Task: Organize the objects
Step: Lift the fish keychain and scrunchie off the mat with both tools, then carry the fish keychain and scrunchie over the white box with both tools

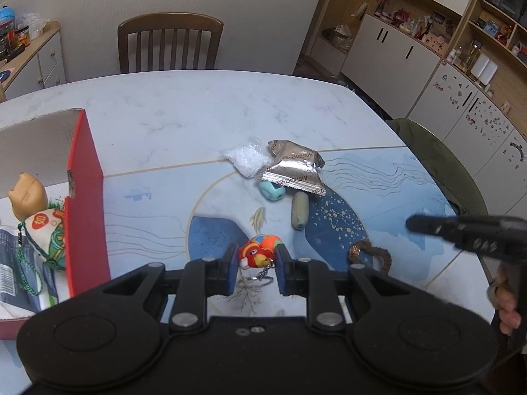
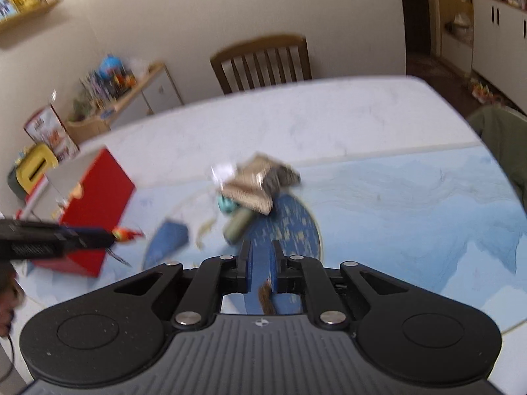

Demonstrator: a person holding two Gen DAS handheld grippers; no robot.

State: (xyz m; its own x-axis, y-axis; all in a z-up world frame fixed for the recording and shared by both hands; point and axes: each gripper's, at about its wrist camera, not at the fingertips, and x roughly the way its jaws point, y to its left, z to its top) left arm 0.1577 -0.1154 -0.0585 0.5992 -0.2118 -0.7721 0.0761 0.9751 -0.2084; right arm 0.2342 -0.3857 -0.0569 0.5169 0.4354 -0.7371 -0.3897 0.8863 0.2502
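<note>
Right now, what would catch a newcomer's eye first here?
The bright red-and-orange toy keychain held between the left gripper's fingers, low and central. To its left stands a red box with a plush figure inside; behind, a shiny foil packet tops a small pile on the blue mat.

Soft indoor light; right view motion-blurred.

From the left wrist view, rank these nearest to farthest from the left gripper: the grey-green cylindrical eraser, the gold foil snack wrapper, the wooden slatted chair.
1. The grey-green cylindrical eraser, just ahead of the left gripper and slightly right, lying on the mat.
2. The gold foil snack wrapper, farther ahead, beyond the eraser.
3. The wooden slatted chair, past the table's far edge, slightly left.
</note>
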